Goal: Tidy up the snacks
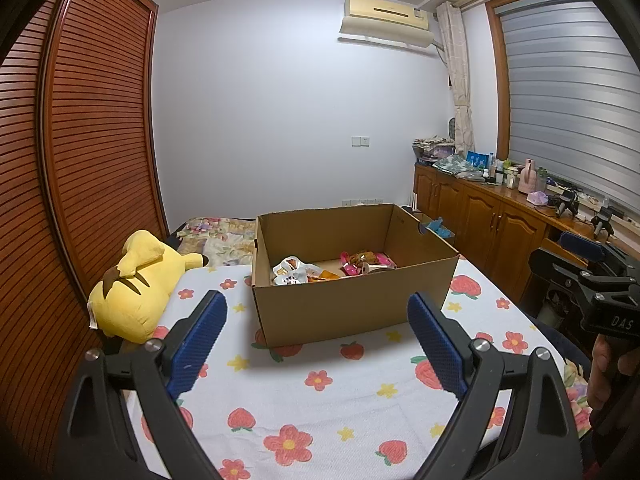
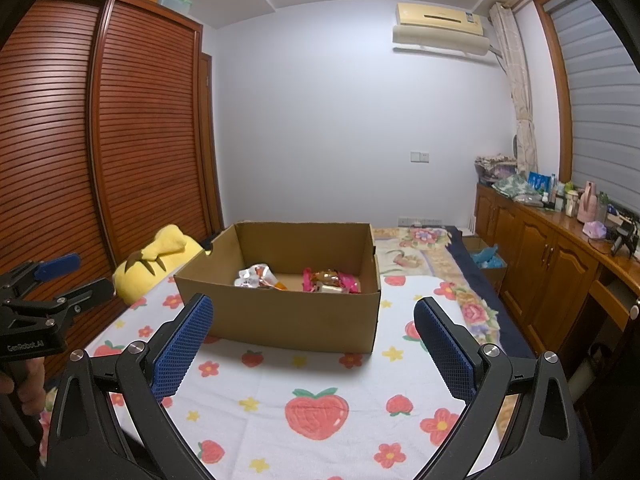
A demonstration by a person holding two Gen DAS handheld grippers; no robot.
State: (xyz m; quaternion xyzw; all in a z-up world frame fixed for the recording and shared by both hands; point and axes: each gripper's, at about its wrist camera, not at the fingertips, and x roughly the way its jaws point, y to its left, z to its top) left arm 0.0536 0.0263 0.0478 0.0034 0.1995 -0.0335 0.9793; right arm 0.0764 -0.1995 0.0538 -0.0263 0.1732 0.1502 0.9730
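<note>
Hovering low over the flowered sheet [image 2: 320, 384] on the bed, the left claw [image 1: 316, 344] and the right claw [image 2: 316, 344] both stand spread wide with nothing between their blue pads, side by side and level, each aimed at the cardboard box [image 2: 296, 316] just beyond them. Held that way, they seem placed so each camera takes in the whole box at once, with room to reach in from either side.

Farther on, the box sits open-topped near the middle of the sheet. The snacks lie inside on its floor in two loose clusters: a pale and orange bunch of packets [image 1: 298, 272] toward the left, and a pink and brown bunch [image 1: 366, 262] toward the right, with bare cardboard between them. No snack shows on the sheet outside the box, so the scene would suit both a box with everything gathered in and sorted into two groups, and a box still waiting to be emptied or rearranged.

The near wall of the box hides the lower part of both clusters, so their count, and perhaps a few flat packets behind it, cannot be made out. A yellow plush toy [image 1: 136, 284] lies left of the box, partly cut off by it in the right view.
</note>
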